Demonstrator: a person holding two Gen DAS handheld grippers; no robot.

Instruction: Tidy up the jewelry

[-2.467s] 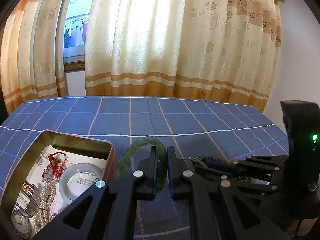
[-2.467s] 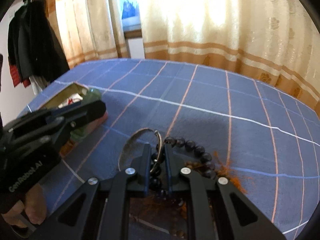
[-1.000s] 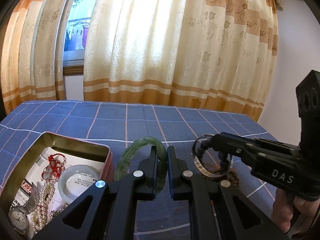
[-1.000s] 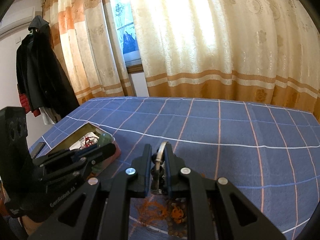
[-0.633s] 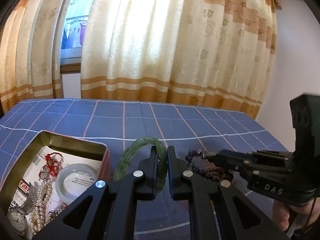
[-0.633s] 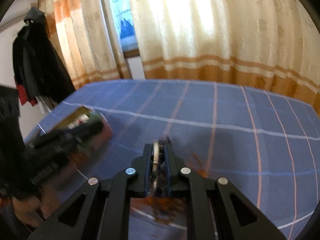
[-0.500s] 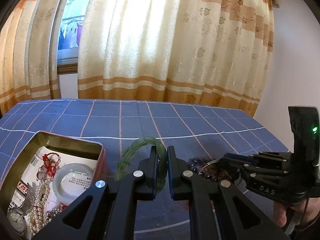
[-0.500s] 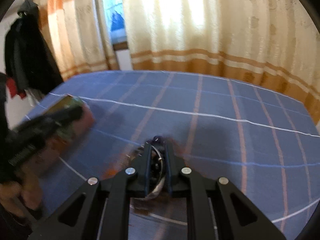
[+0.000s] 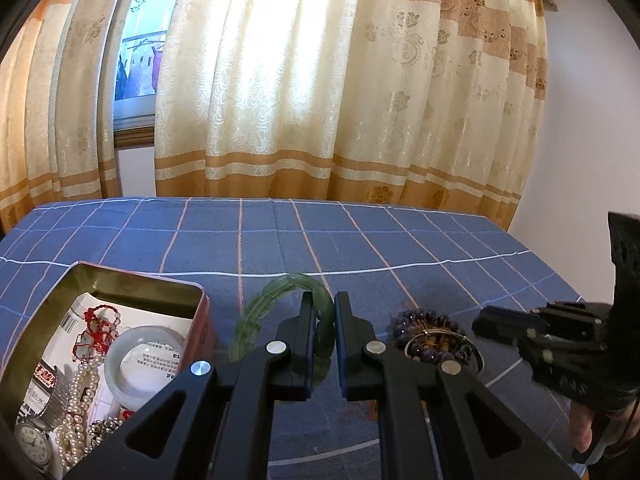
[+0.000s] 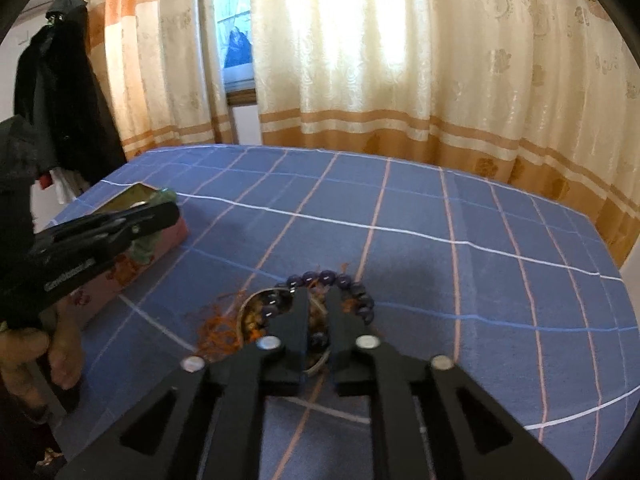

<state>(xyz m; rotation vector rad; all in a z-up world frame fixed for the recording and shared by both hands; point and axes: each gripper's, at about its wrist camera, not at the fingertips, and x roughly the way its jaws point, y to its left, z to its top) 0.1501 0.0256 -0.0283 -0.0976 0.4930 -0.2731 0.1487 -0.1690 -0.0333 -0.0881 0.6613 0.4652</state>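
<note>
**A:** What am I holding on the left?

**B:** My left gripper (image 9: pixel 320 312) is pinching the green bangle (image 9: pixel 280 312). The band passes between the two fingers and its loop stands up ahead of and left of the tips, above the blue checked cloth (image 9: pixel 400 240). It sits just beside the right wall of the open tin (image 9: pixel 140 280), not over it.

**A:** And inside the tin?

**B:** I see a pale bangle (image 9: pixel 140 364), a pearl string (image 9: pixel 76 400), a red cord piece (image 9: pixel 94 328) and a watch (image 9: pixel 34 442) lying on printed paper.

**A:** The right side?

**B:** My right gripper (image 10: pixel 318 300) is slightly spread, fingers either side of the pile. The dark bead bracelet (image 10: pixel 336 280) curls on the cloth right at the tips, arching past them, with a metal bangle (image 10: pixel 250 308) and orange tassel threads (image 10: pixel 216 328) to the left. Whether the fingers touch anything, I cannot tell; the picture is blurred there.

**A:** How far apart are the two piles?

**B:** From the left camera, the bead bracelet lies near, right of the green bangle.
</note>
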